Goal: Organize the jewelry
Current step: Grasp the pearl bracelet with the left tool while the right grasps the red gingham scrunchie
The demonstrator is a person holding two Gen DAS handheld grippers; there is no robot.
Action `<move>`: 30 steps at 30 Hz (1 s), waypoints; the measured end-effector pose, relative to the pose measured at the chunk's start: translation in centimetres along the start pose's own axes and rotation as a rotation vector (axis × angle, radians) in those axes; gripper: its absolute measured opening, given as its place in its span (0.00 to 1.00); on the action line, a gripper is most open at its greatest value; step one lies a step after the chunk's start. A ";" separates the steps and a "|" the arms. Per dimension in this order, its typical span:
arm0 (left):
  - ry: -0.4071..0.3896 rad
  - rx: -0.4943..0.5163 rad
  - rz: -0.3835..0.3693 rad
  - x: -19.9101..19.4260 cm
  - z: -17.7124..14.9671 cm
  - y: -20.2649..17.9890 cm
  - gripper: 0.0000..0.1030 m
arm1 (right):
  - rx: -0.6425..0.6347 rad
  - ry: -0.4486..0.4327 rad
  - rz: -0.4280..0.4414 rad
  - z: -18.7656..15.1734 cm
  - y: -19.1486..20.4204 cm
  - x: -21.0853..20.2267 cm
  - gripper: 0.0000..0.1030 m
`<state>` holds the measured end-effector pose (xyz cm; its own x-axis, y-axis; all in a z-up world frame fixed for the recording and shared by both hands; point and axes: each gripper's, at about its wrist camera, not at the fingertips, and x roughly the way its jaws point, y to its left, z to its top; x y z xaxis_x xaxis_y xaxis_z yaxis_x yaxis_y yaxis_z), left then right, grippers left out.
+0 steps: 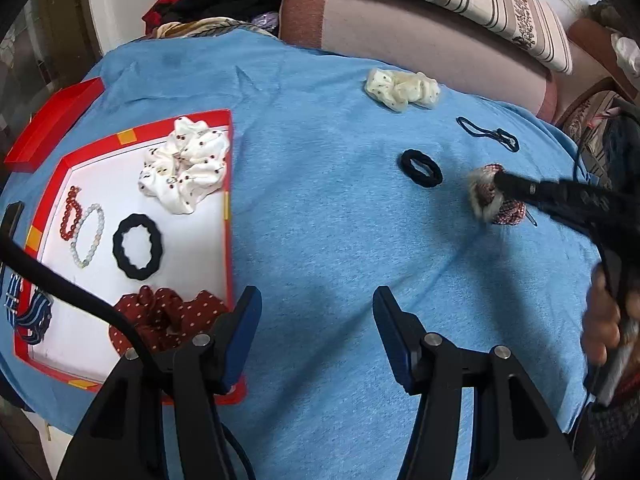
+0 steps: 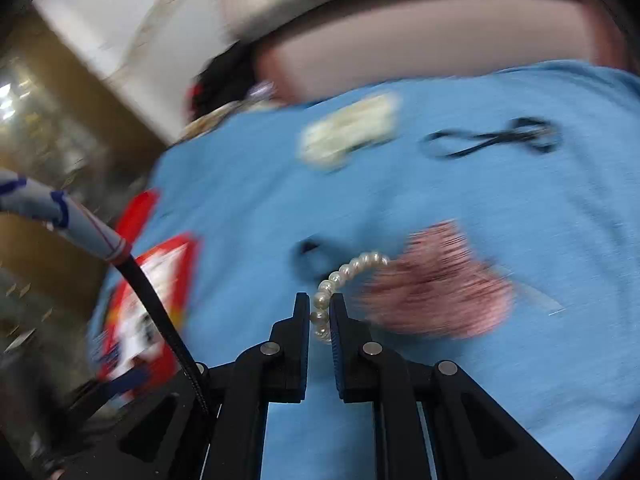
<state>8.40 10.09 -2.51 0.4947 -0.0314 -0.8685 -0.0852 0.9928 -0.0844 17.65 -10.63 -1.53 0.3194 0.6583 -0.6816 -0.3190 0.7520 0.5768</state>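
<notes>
My right gripper (image 2: 320, 304) is shut on a white pearl bracelet (image 2: 352, 268) and holds it above the blue cloth (image 2: 440, 380); the view is blurred by motion. In the left wrist view the right gripper (image 1: 498, 178) hangs over a red-patterned scrunchie (image 1: 506, 210). My left gripper (image 1: 316, 300) is open and empty over the cloth, beside the red-rimmed white tray (image 1: 226, 240). The tray holds a white dotted scrunchie (image 1: 186, 170), a red bead bracelet (image 1: 70, 216), a pale bead bracelet (image 1: 90, 236), a black hair tie (image 1: 138, 246) and a dark red dotted scrunchie (image 1: 168, 316).
On the cloth lie a cream scrunchie (image 1: 402, 88), a black hair tie (image 1: 420, 168) and a thin dark elastic (image 1: 488, 132). A red box lid (image 1: 52, 128) sits left of the tray, a striped strap (image 1: 28, 312) at its corner. A sofa with pillows (image 1: 440, 12) borders the far side.
</notes>
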 end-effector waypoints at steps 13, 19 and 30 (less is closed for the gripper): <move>0.038 0.020 -0.030 1.6 -0.3 -0.7 0.55 | 0.000 -0.082 -0.231 -1.7 -3.5 -5.7 0.48; 0.062 0.075 -0.088 4.3 0.5 -3.5 0.55 | 0.074 -0.099 -0.277 -1.9 -6.8 -6.4 0.48; 0.110 0.119 -0.175 8.8 2.3 -6.5 0.51 | -0.095 -0.083 -0.409 0.1 -3.8 -0.2 0.74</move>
<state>15.31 3.63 -8.45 0.3949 -0.2105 -0.8943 0.0990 0.9775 -0.1864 18.86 -13.64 -3.58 0.5058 0.3102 -0.8050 -0.2314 0.9477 0.2198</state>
